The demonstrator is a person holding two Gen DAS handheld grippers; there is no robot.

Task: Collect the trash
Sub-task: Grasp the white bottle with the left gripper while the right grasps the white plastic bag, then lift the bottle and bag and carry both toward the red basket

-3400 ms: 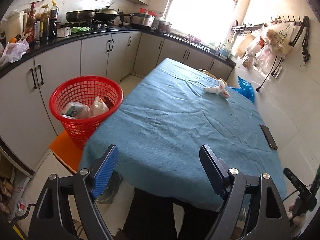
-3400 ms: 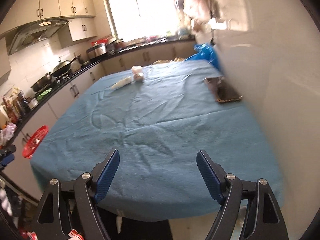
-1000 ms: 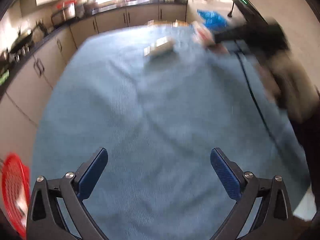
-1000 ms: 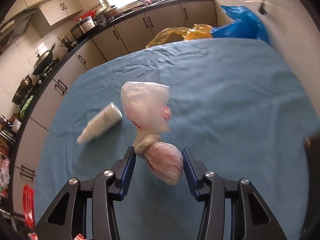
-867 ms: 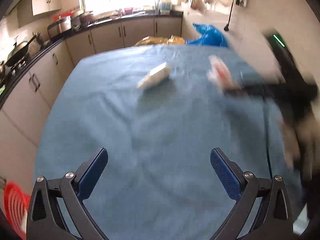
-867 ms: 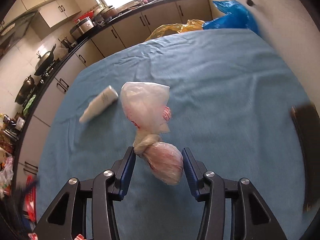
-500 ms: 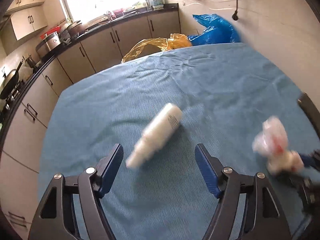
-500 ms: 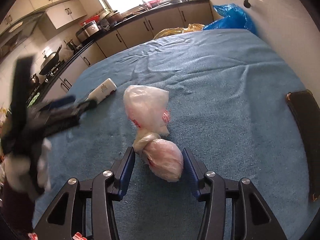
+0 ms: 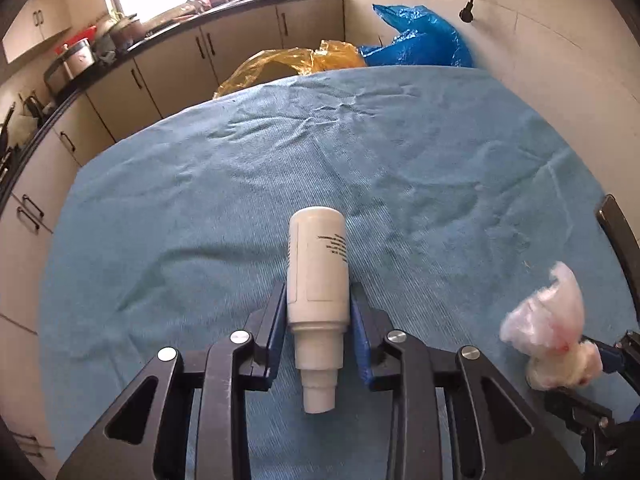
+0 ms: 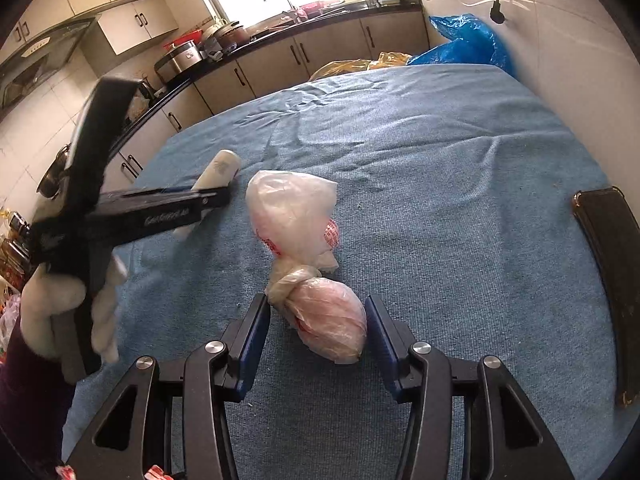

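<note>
Left wrist view: the white plastic bottle (image 9: 318, 264) is seen lying on its side on the blue-cloth-covered table (image 9: 200, 208), cap end towards the camera, so it can be taken across its body. The left gripper (image 9: 318, 334) has just been closing, and its blue pads are now pressed against both sides of the bottle near the shoulder, so the bottle looks pinched rather than just framed. Off to the right, the knotted translucent plastic bag of trash (image 9: 552, 334) is caught at the edge of the frame in the other gripper.

Right wrist view: the same knotted bag (image 10: 324, 316) rests on the table between the pads of the right gripper (image 10: 318, 338), which is held about half spread. The right pad seems to be touching the pink bulge; a sliver of gap is seen on the left, so a firm grip can't be confirmed. A dark flat phone-like slab (image 10: 612, 264) is left near the table's right edge. Both pieces are probably being secured for carrying to a bin.
</note>
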